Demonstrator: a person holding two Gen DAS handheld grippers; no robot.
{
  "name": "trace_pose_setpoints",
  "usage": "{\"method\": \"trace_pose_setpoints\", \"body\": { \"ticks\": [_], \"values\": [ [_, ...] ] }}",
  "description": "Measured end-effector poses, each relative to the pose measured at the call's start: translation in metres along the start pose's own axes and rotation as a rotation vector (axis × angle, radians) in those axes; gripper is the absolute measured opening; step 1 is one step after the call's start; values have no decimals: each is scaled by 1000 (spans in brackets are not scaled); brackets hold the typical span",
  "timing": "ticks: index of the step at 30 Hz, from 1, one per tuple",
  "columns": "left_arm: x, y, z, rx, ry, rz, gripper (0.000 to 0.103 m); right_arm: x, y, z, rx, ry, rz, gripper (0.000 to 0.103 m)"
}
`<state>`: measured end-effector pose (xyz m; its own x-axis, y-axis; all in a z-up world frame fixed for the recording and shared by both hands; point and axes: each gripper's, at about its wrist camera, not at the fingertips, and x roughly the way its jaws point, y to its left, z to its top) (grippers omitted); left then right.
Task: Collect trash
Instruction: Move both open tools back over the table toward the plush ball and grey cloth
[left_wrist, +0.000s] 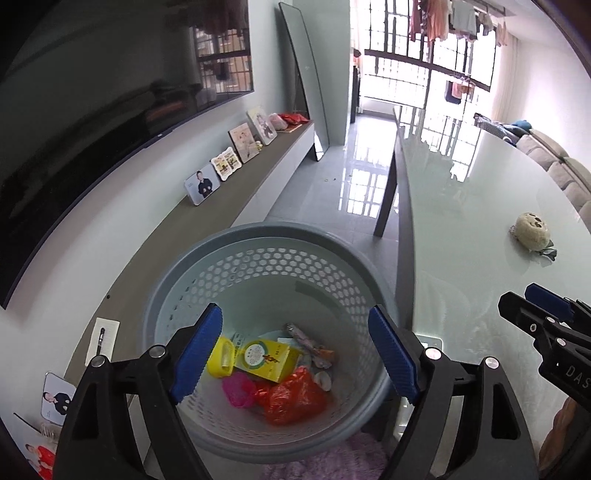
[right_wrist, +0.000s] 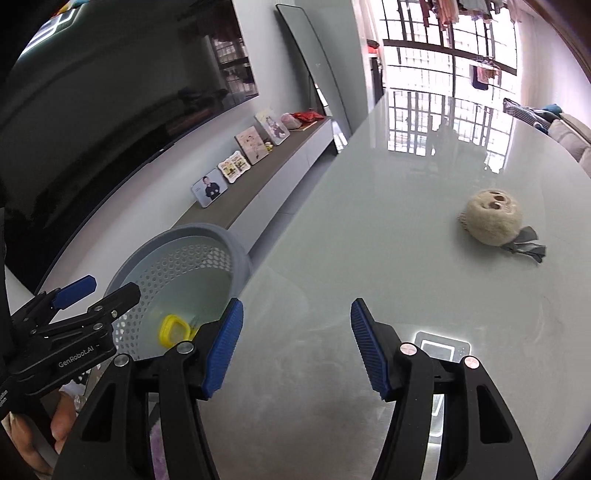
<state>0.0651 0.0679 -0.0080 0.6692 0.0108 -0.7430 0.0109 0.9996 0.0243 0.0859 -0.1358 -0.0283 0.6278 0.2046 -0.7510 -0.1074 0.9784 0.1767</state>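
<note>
In the left wrist view, the left gripper (left_wrist: 295, 354) is being held with its jaws apart and empty above the perforated grey basket (left_wrist: 207, 258), where a yellow box (left_wrist: 267, 360) and a red plastic bag (left_wrist: 295, 395) are lying. The remaining trash, a pale crumpled ball (left_wrist: 532, 232), is seen well off to the right on the glass table (left_wrist: 461, 221).

In the right wrist view, the right gripper (right_wrist: 295, 347) is being held apart and empty over the table (right_wrist: 369, 240). The ball (right_wrist: 491, 218) is lying ahead and to the right, nearer this hand, its grey tail trailing right. Open tabletop is being left all around it.

Trash (left_wrist: 280, 373) in basket (left_wrist: 177, 273) left of table (left_wrist: 461, 221)
</note>
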Motion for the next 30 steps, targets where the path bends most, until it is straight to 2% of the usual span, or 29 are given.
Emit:
{"method": "trace_pose_setpoints", "body": {
  "ticks": [4,10,16,22,30],
  "values": [
    [2,-34,7,37,-5,-56,80,-15,-47,-3,60,-22,-82,58],
    [2,-91,21,99,-24,-132,86,-24,-122,-2,138,-34,-197,58],
    [11,-142,32,149,-20,-170,86,-17,-176,12,95,-16,-274,58],
    [19,-176,38,178,-9,-183,87,3,-204,25,35,28,-264,58],
    [29,-190,40,187,8,-175,87,31,-195,41,-92,55,-233,58]
  ]
}}
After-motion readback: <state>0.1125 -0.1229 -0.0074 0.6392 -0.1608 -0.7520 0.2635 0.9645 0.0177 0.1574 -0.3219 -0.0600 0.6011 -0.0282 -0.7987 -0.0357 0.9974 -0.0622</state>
